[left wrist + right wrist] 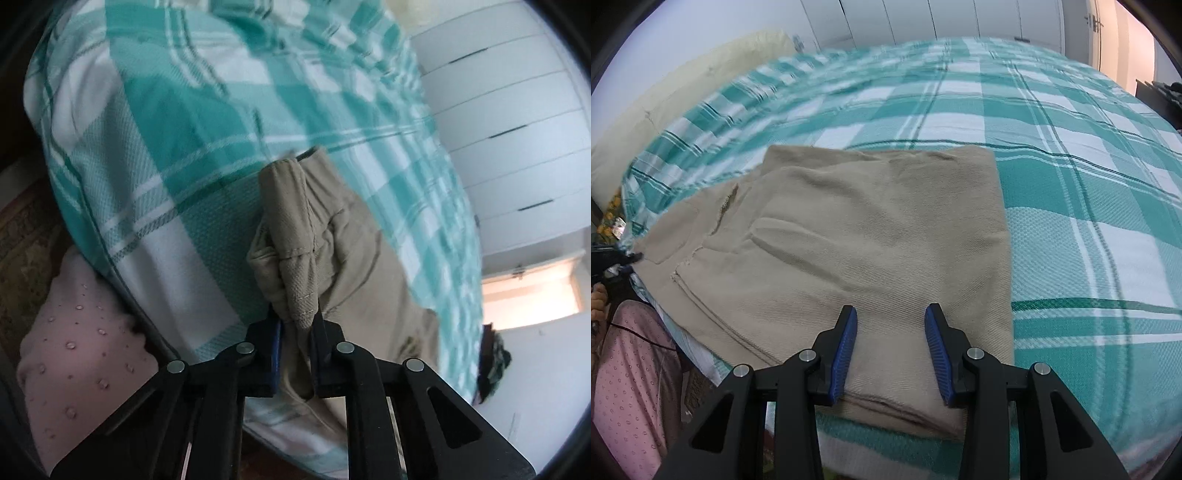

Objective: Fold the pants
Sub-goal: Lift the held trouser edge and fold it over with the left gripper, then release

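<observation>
The beige pants (857, 236) lie folded in layers on the teal and white checked bedspread (1071, 184). My right gripper (890, 317) is open, its blue pads just above the near edge of the folded pants, holding nothing. My left gripper (297, 325) is shut on a bunched end of the pants (295, 236), at their waistband seam, and holds it off the bedspread (166, 147). The left gripper also shows small at the far left of the right wrist view (617, 258), at the pants' left end.
A cream pillow (683, 92) lies at the head of the bed. White wardrobe doors (517, 129) stand beyond the bed. My pink dotted sleeve (631, 369) is at the near left bed edge. A patterned rug (22, 236) covers the floor.
</observation>
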Demonstrator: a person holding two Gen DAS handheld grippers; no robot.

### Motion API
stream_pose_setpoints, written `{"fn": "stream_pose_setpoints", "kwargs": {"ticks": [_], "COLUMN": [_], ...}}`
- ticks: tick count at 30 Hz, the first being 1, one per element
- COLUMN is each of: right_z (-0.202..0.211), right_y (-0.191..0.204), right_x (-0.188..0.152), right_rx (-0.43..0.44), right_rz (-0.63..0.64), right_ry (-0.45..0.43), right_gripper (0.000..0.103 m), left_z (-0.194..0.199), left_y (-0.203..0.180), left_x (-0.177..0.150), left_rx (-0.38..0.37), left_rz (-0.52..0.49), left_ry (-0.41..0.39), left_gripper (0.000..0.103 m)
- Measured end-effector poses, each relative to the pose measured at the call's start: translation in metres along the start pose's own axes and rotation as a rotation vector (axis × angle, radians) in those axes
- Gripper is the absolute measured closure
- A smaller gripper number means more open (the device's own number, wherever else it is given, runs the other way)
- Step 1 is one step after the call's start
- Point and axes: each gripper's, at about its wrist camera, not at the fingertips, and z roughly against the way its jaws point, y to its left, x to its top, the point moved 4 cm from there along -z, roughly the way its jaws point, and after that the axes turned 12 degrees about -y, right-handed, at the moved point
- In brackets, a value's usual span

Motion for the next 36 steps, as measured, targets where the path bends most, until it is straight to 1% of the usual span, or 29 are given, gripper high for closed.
{"fn": "stream_pose_setpoints", "kwargs": {"ticks": [1, 2, 4, 5, 6, 8, 10, 11, 12, 13, 14, 15, 16, 18, 19, 20, 21, 22, 23, 24, 26, 27, 29, 30, 31, 32, 33, 34, 36], "right_z": [0.008, 0.014, 0.026, 0.025, 0.020, 0.000, -0.025, -0.045, -0.062, -0.081, -0.084, -0.080, -0.073, -0.058, -0.048, -0.040, -0.039, -0.045, -0.059, -0.078, -0.077, -0.071, -0.051, -0.031, -0.017, -0.001, 0.019, 0.030, 0.053], "right_y": [0.007, 0.015, 0.047, 0.072, 0.100, 0.147, 0.180, 0.197, 0.208, 0.220, 0.226, 0.232, 0.233, 0.228, 0.226, 0.227, 0.231, 0.235, 0.240, 0.242, 0.242, 0.240, 0.224, 0.205, 0.192, 0.171, 0.137, 0.118, 0.061], "right_x": [0.009, 0.016, 0.040, 0.053, 0.063, 0.069, 0.060, 0.047, 0.031, 0.010, 0.003, 0.000, 0.003, 0.017, 0.026, 0.032, 0.032, 0.026, 0.011, -0.010, -0.012, -0.009, 0.006, 0.018, 0.023, 0.030, 0.038, 0.041, 0.044], "right_rx": [-0.059, -0.060, 0.042, 0.096, 0.149, 0.235, 0.258, 0.268, 0.275, 0.265, 0.234, 0.213, 0.206, 0.254, 0.279, 0.275, 0.265, 0.248, 0.234, 0.218, 0.217, 0.224, 0.291, 0.333, 0.333, 0.319, 0.293, 0.267, 0.167], "right_rz": [0.003, -0.001, 0.004, 0.041, 0.092, 0.171, 0.217, 0.232, 0.252, 0.310, 0.382, 0.453, 0.461, 0.345, 0.302, 0.308, 0.338, 0.379, 0.418, 0.468, 0.521, 0.503, 0.373, 0.289, 0.249, 0.208, 0.152, 0.115, 0.019], "right_ry": [0.026, 0.017, -0.032, -0.042, -0.038, -0.011, 0.021, 0.056, 0.109, 0.184, 0.163, 0.118, 0.111, 0.125, 0.095, 0.048, 0.018, 0.013, 0.058, 0.137, 0.060, 0.060, 0.071, 0.029, -0.012, -0.058, -0.108, -0.132, -0.190], "right_gripper": [0.064, 0.062, 0.060, 0.057, 0.056, 0.055, 0.055, 0.055, 0.055, 0.052, 0.052, 0.053, 0.053, 0.053, 0.053, 0.052, 0.051, 0.049, 0.048, 0.047, 0.047, 0.047, 0.048, 0.048, 0.048, 0.048, 0.048, 0.048, 0.048], "left_z": [0.003, 0.003, -0.003, -0.004, -0.005, -0.004, -0.002, -0.002, -0.002, -0.002, -0.001, -0.001, 0.000, 0.001, 0.001, 0.001, 0.001, 0.003, 0.005, 0.008, 0.020, 0.029, 0.049, 0.059, 0.068, 0.076, 0.084, 0.088, 0.090], "left_y": [-0.002, -0.003, -0.004, -0.002, -0.001, 0.001, -0.001, -0.001, -0.002, -0.002, -0.001, -0.003, -0.004, -0.008, -0.009, -0.011, -0.013, -0.016, -0.019, -0.026, -0.042, -0.057, -0.091, -0.114, -0.138, -0.162, -0.193, -0.212, -0.258], "left_x": [0.000, -0.001, -0.002, -0.002, -0.002, -0.001, -0.001, -0.001, -0.001, -0.002, -0.002, -0.003, -0.003, -0.002, -0.002, -0.002, -0.003, -0.002, -0.002, -0.003, -0.005, -0.007, -0.014, -0.022, -0.031, -0.043, -0.062, -0.076, -0.120], "left_rx": [-0.007, -0.001, 0.021, 0.021, 0.019, 0.003, -0.004, -0.003, -0.001, 0.000, 0.004, 0.009, 0.009, 0.007, 0.011, 0.016, 0.022, 0.026, 0.024, 0.009, 0.015, 0.019, 0.011, -0.001, -0.019, -0.043, -0.086, -0.113, -0.191], "left_rz": [-0.021, -0.041, -0.064, -0.055, -0.044, -0.023, -0.027, -0.029, -0.032, -0.033, -0.036, -0.045, -0.058, -0.073, -0.082, -0.090, -0.097, -0.102, -0.105, -0.112, -0.177, -0.238, -0.362, -0.440, -0.520, -0.593, -0.685, -0.737, -0.873], "left_ry": [-0.006, -0.009, -0.014, -0.015, -0.016, -0.018, -0.020, -0.022, -0.023, -0.019, -0.020, -0.024, -0.028, -0.031, -0.034, -0.038, -0.043, -0.049, -0.054, -0.048, -0.081, -0.107, -0.151, -0.174, -0.196, -0.213, -0.225, -0.226, -0.208], "left_gripper": [0.093, 0.093, 0.093, 0.093, 0.093, 0.093, 0.093, 0.093, 0.093, 0.093, 0.093, 0.093, 0.093, 0.093, 0.093, 0.093, 0.093, 0.093, 0.093, 0.093, 0.093, 0.093, 0.093, 0.093, 0.093, 0.093, 0.093, 0.093, 0.093]}}
